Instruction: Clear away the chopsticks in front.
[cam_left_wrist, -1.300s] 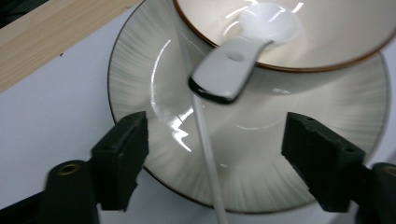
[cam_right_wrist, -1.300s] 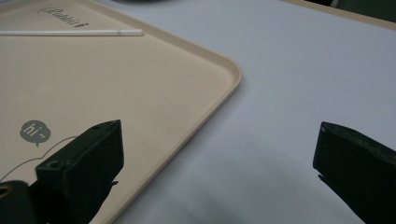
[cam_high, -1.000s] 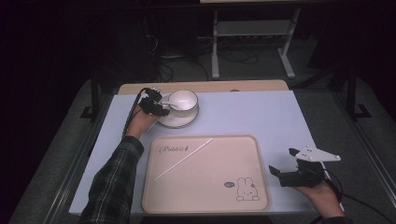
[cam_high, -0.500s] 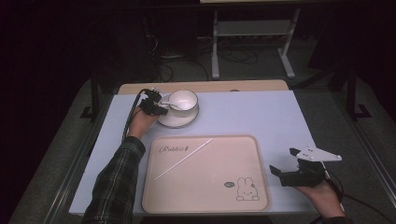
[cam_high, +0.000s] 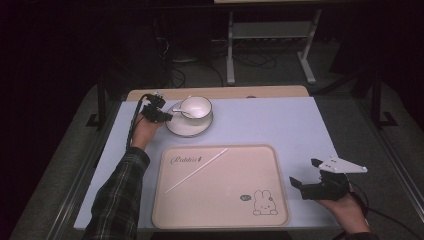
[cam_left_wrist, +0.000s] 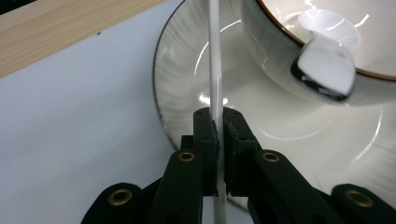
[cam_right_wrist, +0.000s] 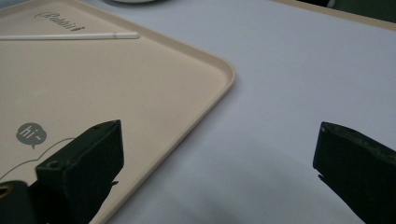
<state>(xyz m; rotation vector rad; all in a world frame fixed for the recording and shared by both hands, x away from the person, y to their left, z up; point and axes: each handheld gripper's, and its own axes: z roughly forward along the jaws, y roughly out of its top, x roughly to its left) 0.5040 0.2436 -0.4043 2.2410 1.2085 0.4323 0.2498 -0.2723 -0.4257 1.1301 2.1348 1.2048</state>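
A white cup stands on a white saucer at the back left of the table. A white spoon rests with its bowl in the cup. Its thin handle runs out over the saucer. My left gripper has just been closing and now its jaws pinch that handle. My right gripper rests open at the right of the tray, with nothing between its jaws.
A beige tray with a rabbit drawing lies at the front centre, and a thin white stick lies slantwise on it. The tray's corner lies just ahead of the right gripper. A wooden strip borders the table's far edge.
The left gripper's jaws have drawn together on the spoon handle beside the saucer. The right hand and its gripper have stayed where they were.
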